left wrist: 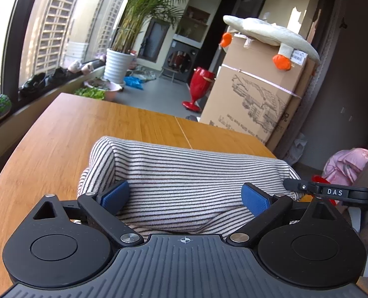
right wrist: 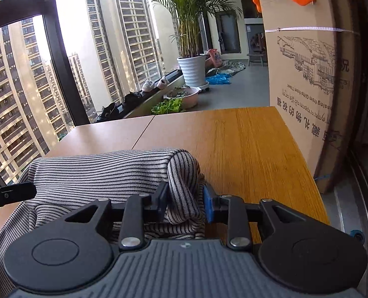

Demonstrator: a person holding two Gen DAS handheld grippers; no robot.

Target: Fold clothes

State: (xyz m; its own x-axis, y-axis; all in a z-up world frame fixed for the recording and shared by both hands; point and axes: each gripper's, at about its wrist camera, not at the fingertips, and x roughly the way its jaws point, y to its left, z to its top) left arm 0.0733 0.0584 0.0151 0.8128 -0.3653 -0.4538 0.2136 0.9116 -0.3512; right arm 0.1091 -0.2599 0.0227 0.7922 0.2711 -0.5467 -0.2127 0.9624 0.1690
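A white garment with thin black stripes (left wrist: 184,176) lies folded over in a thick roll on the wooden table (left wrist: 97,124). My left gripper (left wrist: 185,198) is open, its blue pads wide apart over the near side of the fabric, holding nothing. My right gripper (right wrist: 185,202) is shut on the right end of the striped garment (right wrist: 104,171), with a bunch of cloth pinched between its pads. A finger of the right gripper also shows in the left wrist view (left wrist: 333,192) at the garment's right end. The left gripper's finger shows at the left edge of the right wrist view (right wrist: 10,193).
A tall cardboard box (right wrist: 305,74) with a plush goose (left wrist: 265,34) on top stands just beyond the table's far right edge. A potted palm (right wrist: 192,67), a red stool (left wrist: 200,84), shoes on the window ledge (right wrist: 131,99) and a pink bundle (left wrist: 347,164) lie around.
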